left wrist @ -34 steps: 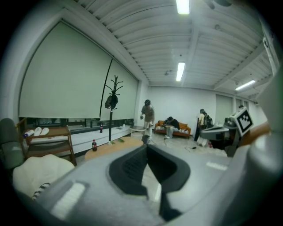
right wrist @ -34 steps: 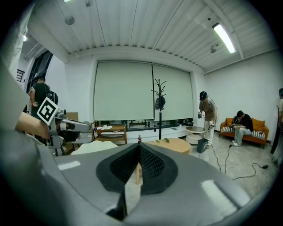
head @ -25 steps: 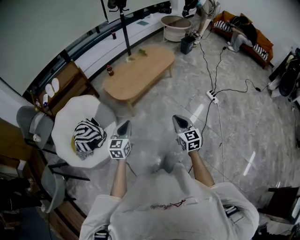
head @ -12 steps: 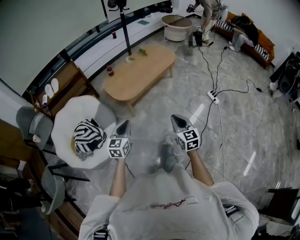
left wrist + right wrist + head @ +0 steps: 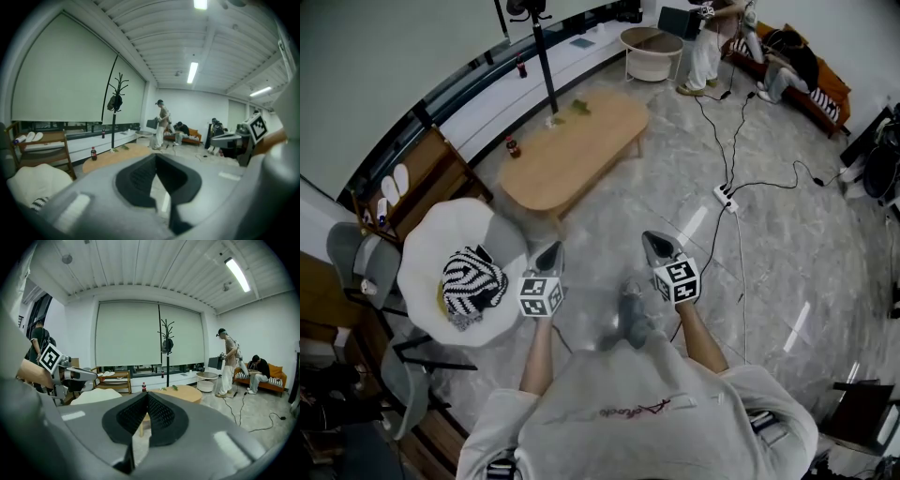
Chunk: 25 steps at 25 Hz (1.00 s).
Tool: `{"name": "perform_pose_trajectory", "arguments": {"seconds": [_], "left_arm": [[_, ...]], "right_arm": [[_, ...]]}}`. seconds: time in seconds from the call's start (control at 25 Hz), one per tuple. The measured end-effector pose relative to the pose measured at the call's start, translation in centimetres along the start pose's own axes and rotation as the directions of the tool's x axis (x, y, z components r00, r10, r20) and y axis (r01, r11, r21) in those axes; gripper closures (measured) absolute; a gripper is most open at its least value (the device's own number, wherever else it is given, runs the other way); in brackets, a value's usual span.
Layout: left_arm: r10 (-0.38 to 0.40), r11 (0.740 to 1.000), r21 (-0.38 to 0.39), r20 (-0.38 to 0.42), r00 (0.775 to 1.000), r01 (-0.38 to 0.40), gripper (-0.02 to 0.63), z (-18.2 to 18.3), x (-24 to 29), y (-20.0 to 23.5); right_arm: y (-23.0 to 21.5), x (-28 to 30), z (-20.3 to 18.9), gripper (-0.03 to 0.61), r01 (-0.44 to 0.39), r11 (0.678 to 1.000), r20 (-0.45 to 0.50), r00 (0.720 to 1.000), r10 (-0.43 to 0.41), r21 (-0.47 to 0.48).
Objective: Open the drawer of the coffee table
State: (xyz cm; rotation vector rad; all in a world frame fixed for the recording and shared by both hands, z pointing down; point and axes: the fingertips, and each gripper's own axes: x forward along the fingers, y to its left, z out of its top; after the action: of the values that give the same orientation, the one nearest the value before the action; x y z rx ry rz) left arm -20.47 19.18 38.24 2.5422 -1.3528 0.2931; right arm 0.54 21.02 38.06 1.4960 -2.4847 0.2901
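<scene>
L gripper (image 5: 547, 251) & R gripper (image 5: 657, 241): jaws shut, empty, side by side above floor (image 5: 787, 253), pointing twd coffee table (image 5: 581, 141), well apart from it.

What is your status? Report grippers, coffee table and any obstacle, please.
Left gripper shut, empty; right gripper shut, empty. Coffee table ahead, not reached; drawer not seen. Floor between looks free; power strip off to right.

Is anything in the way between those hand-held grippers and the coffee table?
Nothing visible. Only bare floor separates the left hand-held gripper, the right hand-held gripper and the coffee table; the white round table stands aside left, the power strip aside right.
</scene>
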Motion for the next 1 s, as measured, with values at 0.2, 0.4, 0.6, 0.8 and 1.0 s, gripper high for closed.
{"name": "perform_pose_trajectory", "arguments": {"seconds": [0.2,0.4,0.6,0.8,1.0], "left_arm": [[0.021,1.000,-0.001,0.006,1.000,-0.021,0.615,2.4,4.2,2.2],[0.037,0.999,0.003,0.016,0.999,-0.037,0.615,5.3,9.4,3.4],[0.038,0.999,0.008,0.015,0.999,-0.038,0.615,7.6,15.0,3.6],[0.038,0.999,0.015,0.015,0.999,-0.038,0.615,10.0,21.0,3.3],[0.037,0.998,0.042,0.011,0.999,-0.038,0.615,12.0,26.7,2.0]], "right_arm": [[-3.2,4.1,2.2,0.574,-0.020,1.000,0.010,1.000,0.020,-0.006],[-7.1,7.9,4.2,0.574,-0.038,0.999,0.014,0.999,0.038,-0.014],[-12.5,10.8,5.8,0.574,-0.035,0.999,0.021,0.999,0.035,-0.002],[-18.2,13.3,7.6,0.574,-0.031,0.999,0.039,0.999,0.031,0.009],[-24.3,15.2,8.5,0.574,-0.023,0.999,0.056,0.998,0.022,0.023]]}}
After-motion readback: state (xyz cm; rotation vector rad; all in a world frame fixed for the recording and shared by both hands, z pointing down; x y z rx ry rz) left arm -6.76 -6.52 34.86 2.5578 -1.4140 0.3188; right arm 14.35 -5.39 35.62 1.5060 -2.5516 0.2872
